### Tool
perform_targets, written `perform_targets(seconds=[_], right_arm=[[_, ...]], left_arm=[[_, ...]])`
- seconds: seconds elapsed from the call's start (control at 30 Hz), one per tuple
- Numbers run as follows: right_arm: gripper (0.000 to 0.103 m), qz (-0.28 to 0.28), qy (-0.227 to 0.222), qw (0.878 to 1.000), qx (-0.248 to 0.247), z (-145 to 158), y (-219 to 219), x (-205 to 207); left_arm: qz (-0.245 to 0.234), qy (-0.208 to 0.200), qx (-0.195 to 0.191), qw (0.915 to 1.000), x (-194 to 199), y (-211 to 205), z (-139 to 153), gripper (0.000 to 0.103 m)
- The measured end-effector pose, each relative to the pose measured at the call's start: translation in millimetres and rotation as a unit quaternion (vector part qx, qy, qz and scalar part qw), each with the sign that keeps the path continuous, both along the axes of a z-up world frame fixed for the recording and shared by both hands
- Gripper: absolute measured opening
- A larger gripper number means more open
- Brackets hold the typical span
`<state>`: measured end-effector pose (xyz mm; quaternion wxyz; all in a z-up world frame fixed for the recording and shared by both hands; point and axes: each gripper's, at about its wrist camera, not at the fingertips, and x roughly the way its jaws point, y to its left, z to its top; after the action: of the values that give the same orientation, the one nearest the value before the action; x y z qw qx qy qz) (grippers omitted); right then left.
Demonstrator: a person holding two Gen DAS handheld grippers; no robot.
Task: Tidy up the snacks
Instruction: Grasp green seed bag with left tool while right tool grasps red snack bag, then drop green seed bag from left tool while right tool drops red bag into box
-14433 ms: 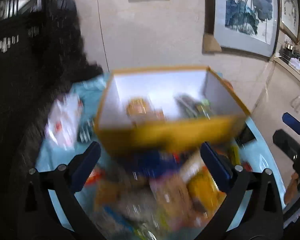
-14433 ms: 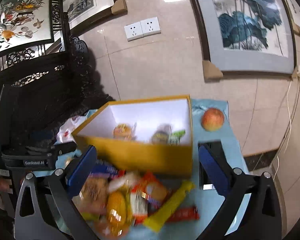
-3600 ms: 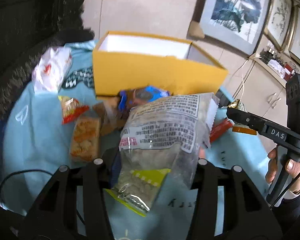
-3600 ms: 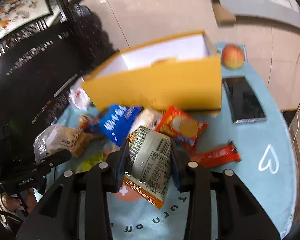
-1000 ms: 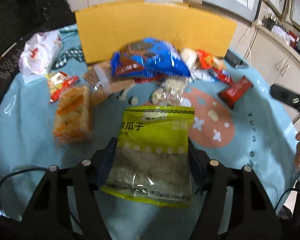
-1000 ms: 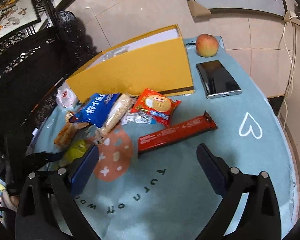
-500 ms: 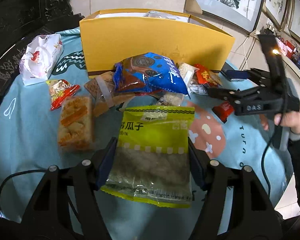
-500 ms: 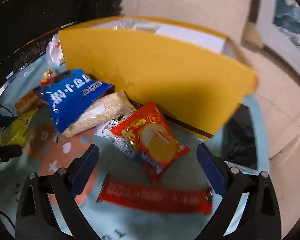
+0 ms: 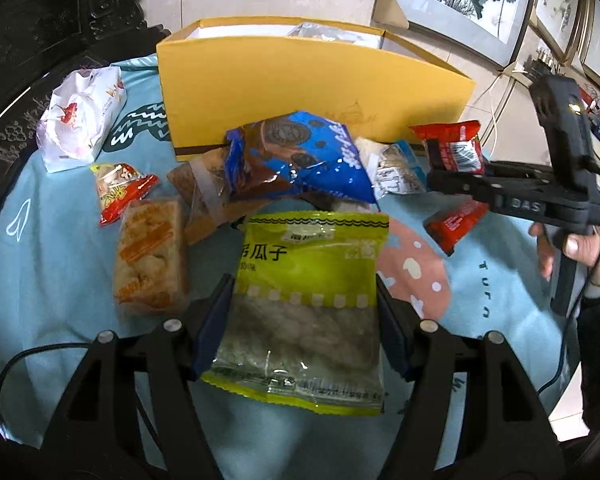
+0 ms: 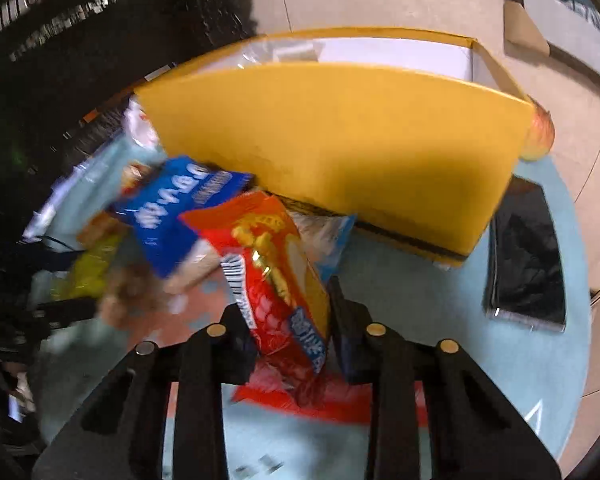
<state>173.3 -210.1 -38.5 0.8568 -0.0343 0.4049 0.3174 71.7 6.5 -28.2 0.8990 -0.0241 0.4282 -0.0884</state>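
Observation:
My left gripper [image 9: 302, 304] is shut on a green seed packet [image 9: 312, 264], held just above the teal cloth. My right gripper [image 10: 290, 320] has its jaws closing on a red-orange snack packet [image 10: 276, 264], which is pinched between the pads. The left wrist view shows that gripper [image 9: 440, 178] at the right with the red packet [image 9: 452, 152] raised off the table. The yellow box [image 9: 300, 92] stands open behind the snack pile, a clear bag showing inside. A blue cookie bag [image 9: 300, 160] lies in front of it.
A red bar [image 9: 456, 220], an orange pastry packet [image 9: 152, 256], a small red packet [image 9: 120, 192] and a white bag [image 9: 80, 112] lie on the cloth. A black phone [image 10: 528, 264] and an apple [image 10: 540, 136] sit right of the box [image 10: 340, 152]. A hand [image 9: 580, 248] holds the right gripper.
The right gripper's jaws, wide open half a second ago, have closed on the red-orange packet and lifted it. The left gripper holds the green packet as before.

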Motion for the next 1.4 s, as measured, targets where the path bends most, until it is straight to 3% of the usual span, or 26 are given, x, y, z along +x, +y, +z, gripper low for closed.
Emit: perform_targets(seconds=[0.27, 0.57, 0.77, 0.93, 1.1, 1.33, 1.37, 1.4], right_arm=[[0.024, -0.023, -0.001, 0.999, 0.041, 12.5, -19.4, -28.0], [0.024, -0.057, 0.033, 0.989, 0.131, 17.9, -38.6, -31.3], [0.024, -0.070, 0.015, 0.983, 0.171, 40.6, -42.8, -33.0], [0.024, -0.081, -0.043, 0.974, 0.208, 84.2, -44.1, -28.6], [0.024, -0.099, -0.099, 0.968, 0.206, 118.4, -31.9, -6.7], [0.025, -0.134, -0.101, 0.970, 0.174, 110.2, -10.1, 63.3], [0.029, -0.141, -0.095, 0.971, 0.170, 106.2, -9.2, 71.7], [0.045, -0.149, -0.085, 0.972, 0.160, 100.6, -7.0, 81.5]], left_arm=[[0.002, -0.020, -0.004, 0.9998, -17.2, -2.3, 19.8, 0.067], [0.005, -0.037, -0.006, 0.9993, -21.7, -5.5, 39.8, 0.068], [-0.001, -0.063, 0.004, 0.9980, -9.9, -14.1, 68.7, 0.068], [0.000, -0.114, 0.012, 0.9934, 25.6, -25.3, 114.9, 0.068], [0.022, -0.127, 0.010, 0.9916, 90.8, -32.7, 144.1, 0.068], [0.044, -0.089, 0.032, 0.9946, 180.9, -40.5, 121.5, 0.068], [0.045, -0.084, 0.037, 0.9947, 188.9, -41.3, 116.1, 0.070], [0.049, -0.079, 0.043, 0.9947, 197.6, -41.3, 109.3, 0.076]])
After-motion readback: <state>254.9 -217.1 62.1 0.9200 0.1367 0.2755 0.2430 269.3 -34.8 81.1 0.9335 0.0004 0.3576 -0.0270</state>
